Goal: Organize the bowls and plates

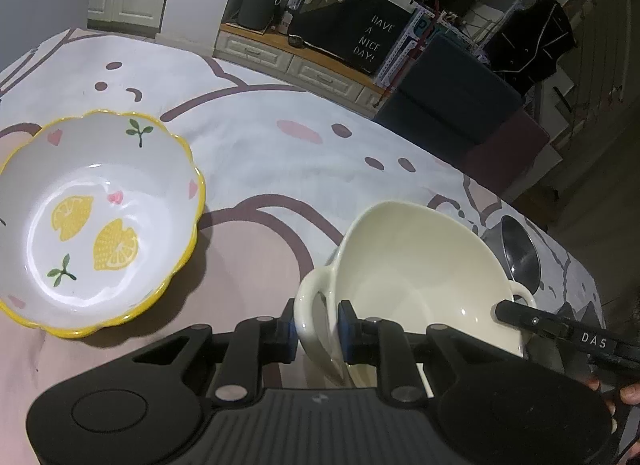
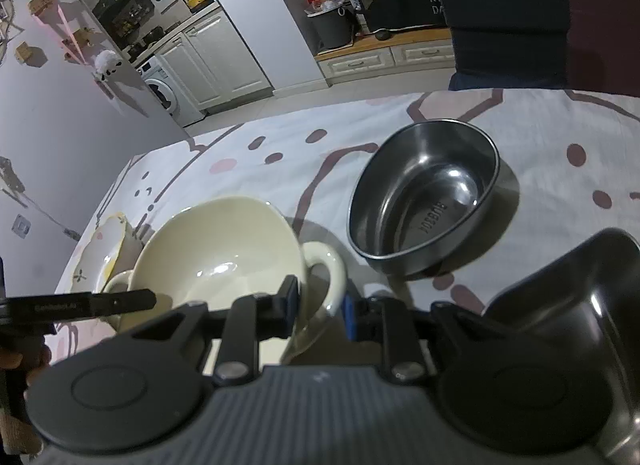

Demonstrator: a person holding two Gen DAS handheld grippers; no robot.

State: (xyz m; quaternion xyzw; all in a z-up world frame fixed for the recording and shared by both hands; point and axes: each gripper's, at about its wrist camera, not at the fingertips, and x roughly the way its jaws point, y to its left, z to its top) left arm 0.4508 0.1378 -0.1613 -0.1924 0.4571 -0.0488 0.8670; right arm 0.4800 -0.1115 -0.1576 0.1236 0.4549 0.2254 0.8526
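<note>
Risk: we carry the cream bowl (image 1: 416, 281) tilted above the tablecloth (image 1: 256, 153), left gripper (image 1: 316, 331) and right gripper (image 2: 320, 305) each clamped on one loop handle; uneven lift could twist it loose onto the lemon bowl (image 1: 92, 221) or steel bowl (image 2: 424, 201)

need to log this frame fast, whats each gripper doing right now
left gripper: shut on the left handle of the cream bowl.
right gripper: shut on the bowl's other handle.
</note>
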